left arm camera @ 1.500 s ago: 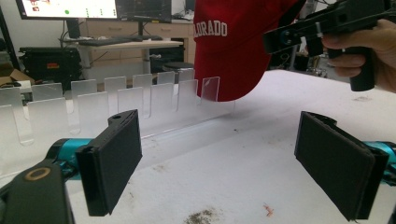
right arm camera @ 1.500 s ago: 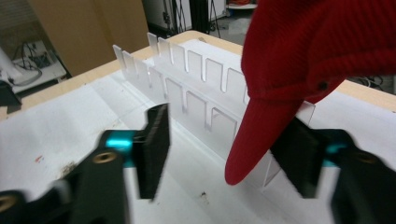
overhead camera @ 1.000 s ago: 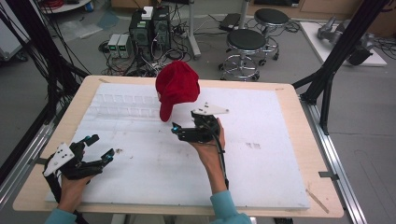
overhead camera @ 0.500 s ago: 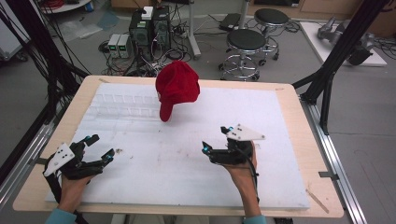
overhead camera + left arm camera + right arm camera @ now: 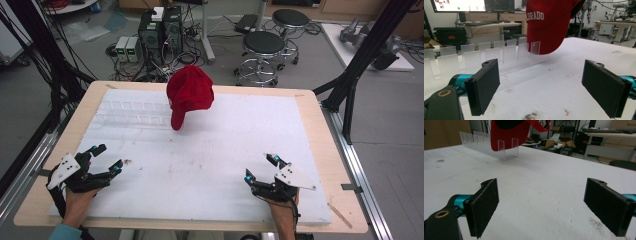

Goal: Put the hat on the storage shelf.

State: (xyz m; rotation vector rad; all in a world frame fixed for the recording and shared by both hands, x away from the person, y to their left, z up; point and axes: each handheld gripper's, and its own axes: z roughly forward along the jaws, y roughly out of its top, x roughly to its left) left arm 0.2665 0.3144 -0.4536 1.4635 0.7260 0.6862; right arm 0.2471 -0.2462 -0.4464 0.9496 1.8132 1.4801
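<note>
A red cap (image 5: 189, 95) hangs on the right end of a clear slotted rack (image 5: 132, 114) at the back of the white sheet; its brim points down at the sheet. In the left gripper view the cap (image 5: 549, 27) stands ahead with white lettering on it. My left gripper (image 5: 111, 156) rests open at the sheet's front left, nothing between its jaws. My right gripper (image 5: 260, 167) is low at the front right, far from the cap (image 5: 509, 132). Its jaws have just been opening and stand wide with nothing between them.
The white sheet (image 5: 210, 150) covers most of the wooden table (image 5: 330, 150). Black frame struts (image 5: 350, 75) rise at both sides. Two stools (image 5: 265, 47) and computer boxes (image 5: 160, 30) stand on the floor beyond the far edge.
My right gripper has drawn back from beside the cap to the front right of the sheet and come lower. The left gripper and the cap have stayed where they were.
</note>
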